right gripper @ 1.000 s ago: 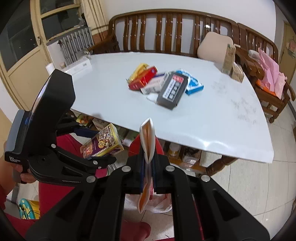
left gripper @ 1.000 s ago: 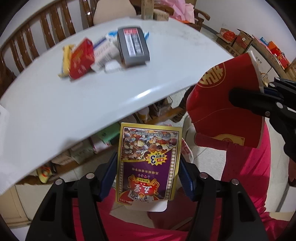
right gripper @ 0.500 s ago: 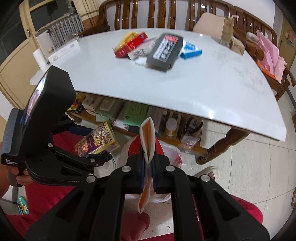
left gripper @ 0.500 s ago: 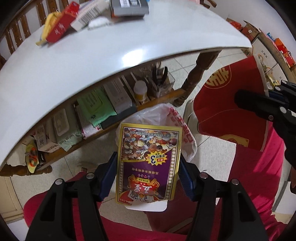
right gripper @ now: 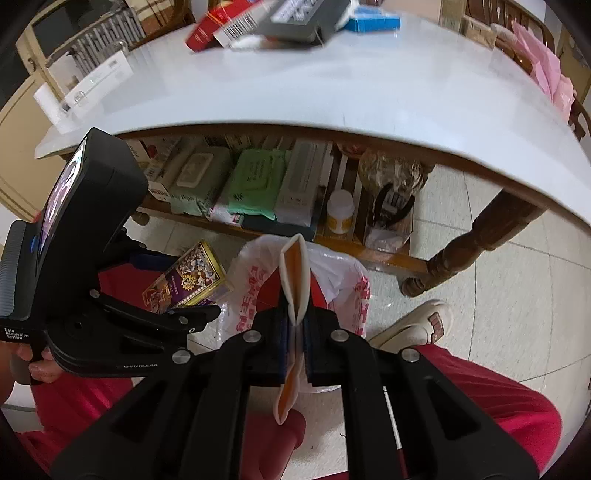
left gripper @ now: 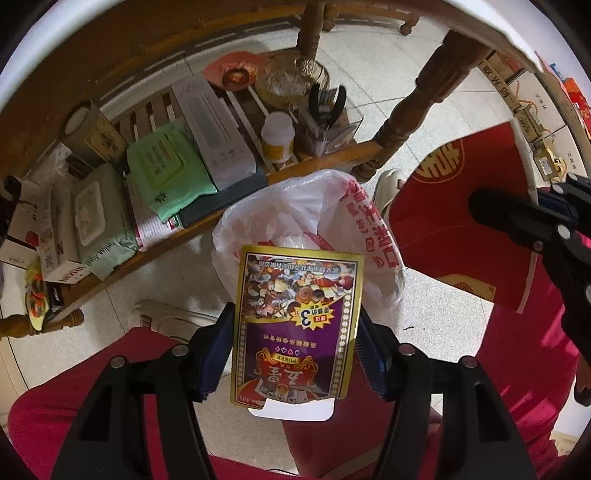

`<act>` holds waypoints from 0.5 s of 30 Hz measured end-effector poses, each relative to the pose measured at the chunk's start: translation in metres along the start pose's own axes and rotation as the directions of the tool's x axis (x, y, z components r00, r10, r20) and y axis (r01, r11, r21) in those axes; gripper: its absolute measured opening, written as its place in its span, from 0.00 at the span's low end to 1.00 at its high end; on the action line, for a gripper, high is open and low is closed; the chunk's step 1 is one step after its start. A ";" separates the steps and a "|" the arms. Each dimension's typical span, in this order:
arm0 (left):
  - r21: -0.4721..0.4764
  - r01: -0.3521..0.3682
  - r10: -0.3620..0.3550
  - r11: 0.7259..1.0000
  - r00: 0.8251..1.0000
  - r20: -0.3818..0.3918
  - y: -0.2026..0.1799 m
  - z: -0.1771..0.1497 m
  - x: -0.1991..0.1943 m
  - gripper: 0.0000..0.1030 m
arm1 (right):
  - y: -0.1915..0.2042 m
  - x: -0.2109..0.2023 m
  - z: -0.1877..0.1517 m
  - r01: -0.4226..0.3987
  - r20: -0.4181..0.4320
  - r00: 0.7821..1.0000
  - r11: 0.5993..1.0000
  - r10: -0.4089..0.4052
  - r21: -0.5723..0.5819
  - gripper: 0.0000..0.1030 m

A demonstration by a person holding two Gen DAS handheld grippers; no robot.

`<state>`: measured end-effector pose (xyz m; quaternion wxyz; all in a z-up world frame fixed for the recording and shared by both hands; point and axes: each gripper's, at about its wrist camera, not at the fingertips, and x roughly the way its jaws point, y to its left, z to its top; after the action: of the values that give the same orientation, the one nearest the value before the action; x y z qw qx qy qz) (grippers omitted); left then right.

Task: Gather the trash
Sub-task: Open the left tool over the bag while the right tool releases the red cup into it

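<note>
My left gripper (left gripper: pixel 295 332) is shut on a gold and purple poker card box (left gripper: pixel 297 321), held just above the open mouth of a white plastic trash bag (left gripper: pixel 314 214) on the floor. The box also shows in the right wrist view (right gripper: pixel 188 280). My right gripper (right gripper: pixel 295 314) is shut on a flattened red paper envelope (right gripper: pixel 293 280), seen edge-on there and as a red sheet in the left wrist view (left gripper: pixel 461 206), beside the bag (right gripper: pixel 343 277). More trash boxes (right gripper: pixel 273 18) lie on the white table (right gripper: pixel 332 85).
A low wooden shelf (left gripper: pixel 325 162) under the table holds wipes packs (left gripper: pixel 166 170), boxes, a white bottle (left gripper: pixel 277 136) and pliers. A table leg (right gripper: pixel 469 251) stands right of the bag. The person's red-trousered legs (right gripper: pixel 480 398) and a slipper (right gripper: pixel 417 321) are near.
Both grippers have dropped below the table edge and tilted down toward the floor. The card box now hangs over the trash bag's mouth. Both grips are unchanged.
</note>
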<state>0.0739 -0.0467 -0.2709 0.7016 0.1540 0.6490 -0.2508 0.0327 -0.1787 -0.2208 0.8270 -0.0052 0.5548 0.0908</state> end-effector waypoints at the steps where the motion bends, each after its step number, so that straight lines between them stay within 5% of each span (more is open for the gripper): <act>1: -0.003 0.001 -0.001 1.000 1.000 -0.007 0.001 0.001 0.004 0.58 | -0.002 0.005 -0.001 0.002 -0.009 1.000 1.000 -0.002 0.003 0.07; 15: -0.106 0.017 -0.028 0.994 0.994 -0.103 0.016 0.018 0.073 0.58 | -0.023 0.081 -0.008 0.018 -0.144 0.990 0.998 -0.010 0.052 0.07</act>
<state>0.1003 -0.0545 -0.3428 0.6712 0.1224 0.6986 -0.2156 0.0582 -0.1901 -0.3005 0.7854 0.0065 0.6151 0.0696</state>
